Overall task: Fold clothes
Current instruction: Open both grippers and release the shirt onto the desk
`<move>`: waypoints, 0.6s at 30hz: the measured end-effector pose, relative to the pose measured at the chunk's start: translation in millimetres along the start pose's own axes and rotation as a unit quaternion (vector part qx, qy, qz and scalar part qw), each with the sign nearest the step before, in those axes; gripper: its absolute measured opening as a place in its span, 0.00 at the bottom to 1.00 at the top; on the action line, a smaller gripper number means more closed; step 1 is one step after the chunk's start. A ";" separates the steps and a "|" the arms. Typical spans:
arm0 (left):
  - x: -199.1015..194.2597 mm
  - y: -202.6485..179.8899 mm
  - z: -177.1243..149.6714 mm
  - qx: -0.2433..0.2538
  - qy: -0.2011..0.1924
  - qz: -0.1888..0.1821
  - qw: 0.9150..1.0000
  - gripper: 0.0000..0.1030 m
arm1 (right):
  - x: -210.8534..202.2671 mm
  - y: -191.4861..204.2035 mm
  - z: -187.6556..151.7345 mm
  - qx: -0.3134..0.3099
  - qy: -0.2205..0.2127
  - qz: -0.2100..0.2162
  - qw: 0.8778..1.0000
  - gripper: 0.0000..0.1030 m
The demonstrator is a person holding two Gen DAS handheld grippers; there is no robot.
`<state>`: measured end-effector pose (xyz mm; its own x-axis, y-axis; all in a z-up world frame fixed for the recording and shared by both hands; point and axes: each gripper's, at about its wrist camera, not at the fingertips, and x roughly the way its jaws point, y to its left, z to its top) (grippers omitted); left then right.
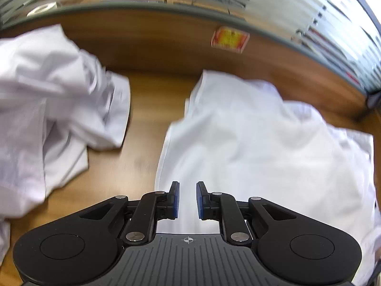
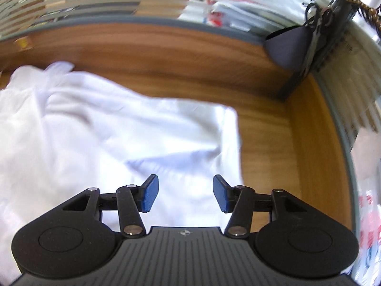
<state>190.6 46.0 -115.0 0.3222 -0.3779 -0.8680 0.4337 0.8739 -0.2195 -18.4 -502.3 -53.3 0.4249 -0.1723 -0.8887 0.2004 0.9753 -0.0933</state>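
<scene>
Left wrist view: a white garment (image 1: 250, 147) lies spread flat on the wooden desk (image 1: 145, 124), occupying the right half of the surface and reaching toward the back edge. Its left border runs as a folded line from the near edge up to a raised corner at the back. The left gripper (image 1: 188, 197) hangs above the near left part of this garment, pointing steeply down. Its jaws stand narrowly apart, with only a slim gap between the blue pads (image 1: 175, 199), and no cloth sits between them. A second white garment (image 1: 47, 109) lies crumpled in a heap toward the left edge of the desk, well apart from the flat one, with bare wood between them. A yellow-and-red sticker (image 1: 229, 39) sits on the wooden back panel, below a frosted striped glass partition (image 1: 273, 4).

Right wrist view: the same flat white garment (image 2: 107, 138) covers the left and centre of the desk (image 2: 266, 143); its right border ends short of the right edge, leaving a strip of bare wood. The right gripper (image 2: 185, 194) hangs above the garment near that right border. Its jaws stand moderately wide, and the pads (image 2: 151, 195) grip nothing. A dark lamp shade (image 2: 285, 47) sits at the back right corner, beside a black post. The picture is motion-blurred, so fabric detail cannot be resolved.
</scene>
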 end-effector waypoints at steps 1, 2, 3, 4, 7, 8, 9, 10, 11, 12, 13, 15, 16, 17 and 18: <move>-0.1 1.4 -6.3 0.003 0.006 0.000 1.000 0.17 | -2.7 4.2 -6.4 0.001 0.002 0.004 1.000 0.58; 0.0 2.8 -12.6 0.006 0.012 0.000 1.000 0.17 | -5.3 8.4 -12.7 0.002 0.005 0.009 1.000 0.58; -0.2 4.4 -19.5 0.009 0.017 0.002 1.000 0.18 | -7.8 12.5 -19.0 0.003 0.006 0.013 1.000 0.58; -0.3 5.9 -26.4 0.011 0.023 0.003 1.000 0.20 | -9.9 16.5 -25.0 0.004 0.008 0.017 1.000 0.58; 3.6 9.7 -44.1 0.024 0.039 0.008 0.999 0.31 | -14.8 27.8 -42.5 0.008 0.014 0.025 1.000 0.60; 5.5 9.8 -48.6 0.031 0.042 0.013 0.999 0.35 | -15.8 31.2 -47.3 0.011 0.016 0.026 0.999 0.61; 7.4 9.6 -52.6 0.040 0.046 0.019 0.998 0.40 | -17.1 34.6 -51.8 0.015 0.018 0.027 0.999 0.61; 9.9 9.1 -55.6 0.050 0.048 0.025 0.997 0.42 | -18.3 38.3 -55.4 0.018 0.020 0.030 0.999 0.61; 12.6 8.5 -57.9 0.059 0.049 0.030 0.997 0.42 | -19.3 42.3 -58.6 0.021 0.022 0.032 0.999 0.61; 15.4 7.8 -60.2 0.069 0.050 0.034 0.996 0.42 | -19.6 45.4 -60.7 0.023 0.025 0.035 0.999 0.61; 18.1 7.2 -62.5 0.079 0.051 0.039 0.995 0.42 | -20.3 48.7 -62.8 0.022 0.026 0.037 0.999 0.61; 22.8 5.1 -65.4 0.095 0.053 0.041 0.993 0.42 | -23.4 56.4 -68.4 0.018 0.029 0.038 0.999 0.62; 24.4 3.8 -66.6 0.102 0.052 0.041 0.993 0.42 | -24.6 58.6 -70.5 0.017 0.031 0.037 0.999 0.62; 25.3 2.8 -67.7 0.108 0.050 0.040 0.992 0.42 | -25.6 59.5 -72.3 0.017 0.032 0.037 0.999 0.62; 25.7 2.0 -68.5 0.113 0.045 0.040 0.992 0.42 | -26.5 59.3 -73.8 0.018 0.033 0.036 0.999 0.62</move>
<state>142.1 59.0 -168.3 0.2905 -0.2727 -0.9172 0.5910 0.8050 -0.0521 -82.9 -429.7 -68.4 0.3803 -0.0914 -0.9203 0.2042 0.9788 -0.0128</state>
